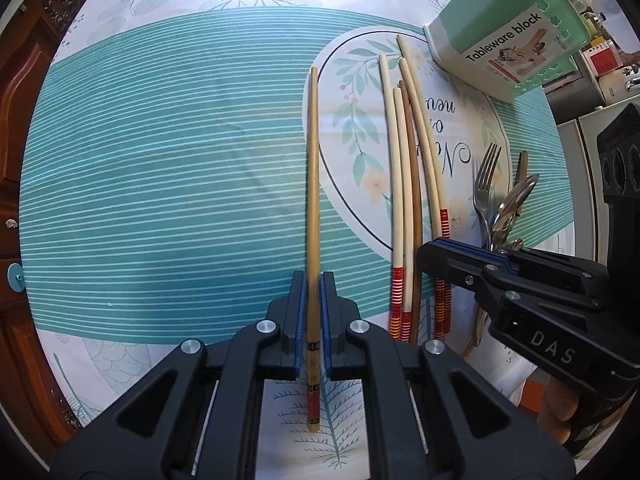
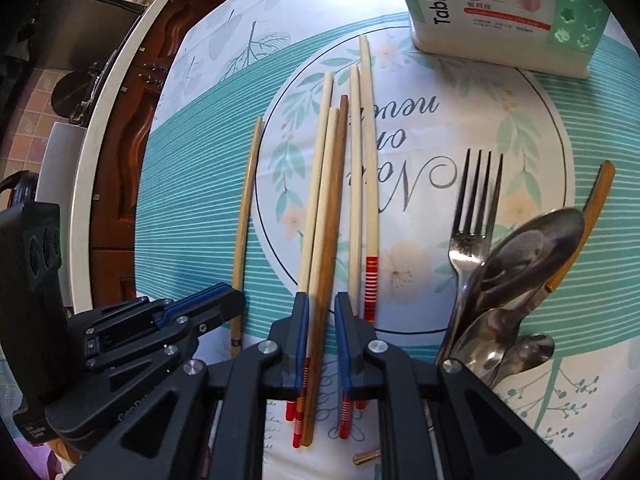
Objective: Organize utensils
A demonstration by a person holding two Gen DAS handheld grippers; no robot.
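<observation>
My left gripper (image 1: 313, 280) straddles a single tan chopstick (image 1: 313, 200) lying on the tablecloth; its jaws stand nearly closed with thin gaps on both sides. My right gripper (image 2: 320, 300) hovers open over a bundle of pale red-banded chopsticks (image 2: 312, 208) and one dark brown chopstick (image 2: 330, 240). The bundle also shows in the left wrist view (image 1: 404, 184). A green tableware holder (image 1: 516, 32) stands at the far right. A fork (image 2: 476, 216) and spoons (image 2: 520, 256) lie to the right.
A wooden-handled utensil (image 2: 588, 216) lies beside the spoons. A small brass piece (image 2: 366, 458) lies near the right gripper base. The round table's edge and a wooden cabinet (image 2: 120, 160) are at the left.
</observation>
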